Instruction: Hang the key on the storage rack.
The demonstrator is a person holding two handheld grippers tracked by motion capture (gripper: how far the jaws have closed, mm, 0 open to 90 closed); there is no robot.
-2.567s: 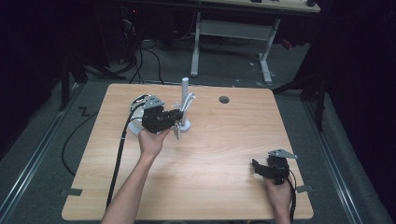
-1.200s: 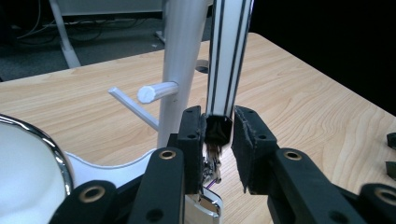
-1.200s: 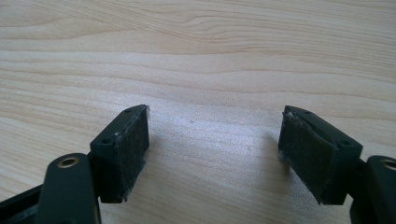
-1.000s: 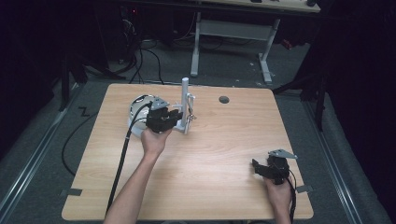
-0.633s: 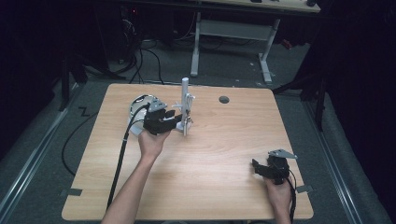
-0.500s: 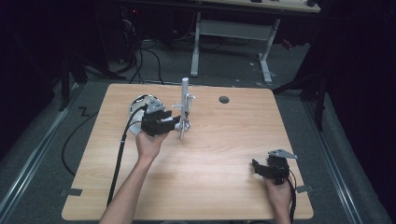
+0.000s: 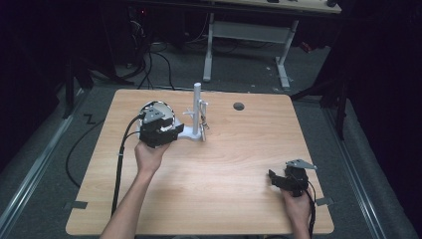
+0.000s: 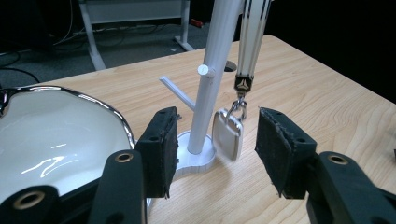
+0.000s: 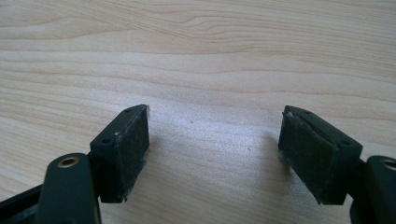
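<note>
Wooden worktop point(image 7: 224, 169) with a round grommet hole point(image 7: 239, 106), shiny white bowl point(image 8: 51, 140) at its left, desk frame point(image 7: 249, 35) behind, cables on floor point(image 7: 149, 64)

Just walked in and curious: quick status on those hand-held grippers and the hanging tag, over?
Left hand-held gripper open, jaws just opened, tag hanging free on white stand. Right hand-held gripper open above bare table. Shiny bowl beside stand.

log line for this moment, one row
left gripper: jaws just opened, pads clear of keychain tag | keychain: hanging on white stand | bowl: beside stand | right gripper: open, over bare table
</note>
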